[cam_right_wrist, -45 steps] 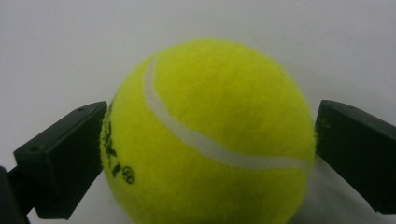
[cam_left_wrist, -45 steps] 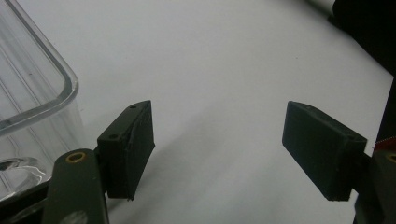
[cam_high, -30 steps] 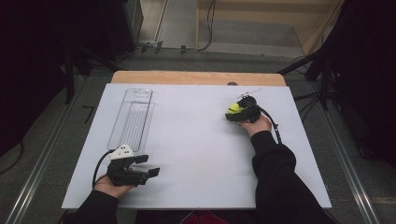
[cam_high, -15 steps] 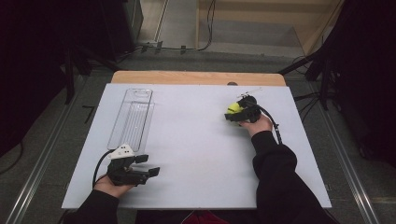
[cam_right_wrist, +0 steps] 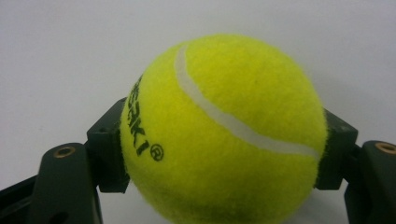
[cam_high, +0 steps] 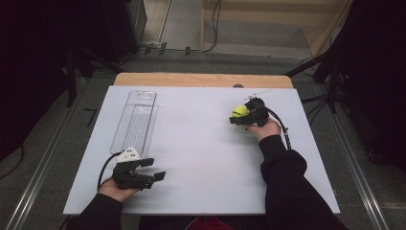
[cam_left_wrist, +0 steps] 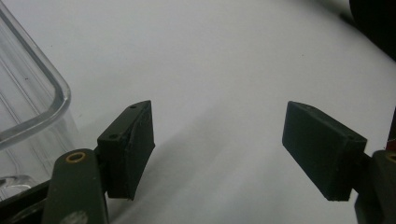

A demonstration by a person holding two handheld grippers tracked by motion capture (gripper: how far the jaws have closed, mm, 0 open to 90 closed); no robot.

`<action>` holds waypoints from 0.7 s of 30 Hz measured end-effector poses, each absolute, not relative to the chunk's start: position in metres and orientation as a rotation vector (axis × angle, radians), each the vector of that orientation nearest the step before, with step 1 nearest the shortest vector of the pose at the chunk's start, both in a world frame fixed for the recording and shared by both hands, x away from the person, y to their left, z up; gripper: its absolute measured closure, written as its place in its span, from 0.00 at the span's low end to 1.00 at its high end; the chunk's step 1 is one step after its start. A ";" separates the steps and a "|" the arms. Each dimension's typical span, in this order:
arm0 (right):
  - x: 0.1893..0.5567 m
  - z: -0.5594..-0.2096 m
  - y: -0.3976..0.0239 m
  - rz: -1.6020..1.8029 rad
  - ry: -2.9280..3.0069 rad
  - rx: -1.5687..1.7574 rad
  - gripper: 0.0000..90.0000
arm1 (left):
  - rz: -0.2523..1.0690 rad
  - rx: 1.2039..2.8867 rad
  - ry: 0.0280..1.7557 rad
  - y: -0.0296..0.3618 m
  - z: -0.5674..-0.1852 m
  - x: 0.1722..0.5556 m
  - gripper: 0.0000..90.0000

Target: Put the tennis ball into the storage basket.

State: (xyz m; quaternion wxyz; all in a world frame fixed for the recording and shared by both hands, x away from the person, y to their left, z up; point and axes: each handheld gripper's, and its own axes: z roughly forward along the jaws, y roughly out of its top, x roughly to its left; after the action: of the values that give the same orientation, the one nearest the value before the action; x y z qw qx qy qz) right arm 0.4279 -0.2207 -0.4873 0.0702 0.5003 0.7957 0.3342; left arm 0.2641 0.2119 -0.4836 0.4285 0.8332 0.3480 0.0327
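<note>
A yellow tennis ball (cam_high: 240,111) (cam_right_wrist: 224,130) sits between the jaws of my right gripper (cam_high: 238,117) (cam_right_wrist: 224,149) at the table's far right. Both jaws press its sides, so the gripper is shut on it. My left gripper (cam_high: 154,169) (cam_left_wrist: 229,149) rests near the table's front left edge, jaws wide apart with only bare table between them. A long clear plastic tray (cam_high: 135,120) lies just beyond it, and its rounded corner (cam_left_wrist: 32,107) appears at the left of the left gripper view.
The white table top (cam_high: 201,158) spans the middle between the two hands. A wooden strip (cam_high: 201,79) runs along its far edge. Dark stands and cables (cam_high: 330,72) border the table at the right.
The right gripper with the ball has shifted slightly. The left gripper has stayed put.
</note>
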 end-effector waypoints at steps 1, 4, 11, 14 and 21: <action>0.427 -0.487 -0.221 1.011 2.397 1.508 0.26 | 0.082 2.079 0.866 0.212 -0.483 0.264 0.28; 0.423 -0.484 -0.218 1.008 2.409 1.493 0.26 | 0.082 2.070 0.861 0.211 -0.483 0.263 0.28; 0.414 -0.478 -0.212 1.032 2.434 1.456 0.26 | 0.086 2.070 0.853 0.212 -0.482 0.264 0.28; 0.409 -0.475 -0.209 1.042 2.446 1.442 0.26 | 0.086 2.070 0.849 0.212 -0.482 0.263 0.28; 0.399 -0.470 -0.202 1.066 2.467 1.403 0.26 | 0.083 2.063 0.855 0.213 -0.481 0.264 0.28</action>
State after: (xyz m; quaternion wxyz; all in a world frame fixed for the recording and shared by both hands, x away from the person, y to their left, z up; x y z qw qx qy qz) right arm 0.3989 -0.2020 -0.4695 0.0551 0.4621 0.8125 0.3512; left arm 0.2636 0.2132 -0.4815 0.4382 0.8297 0.3441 0.0334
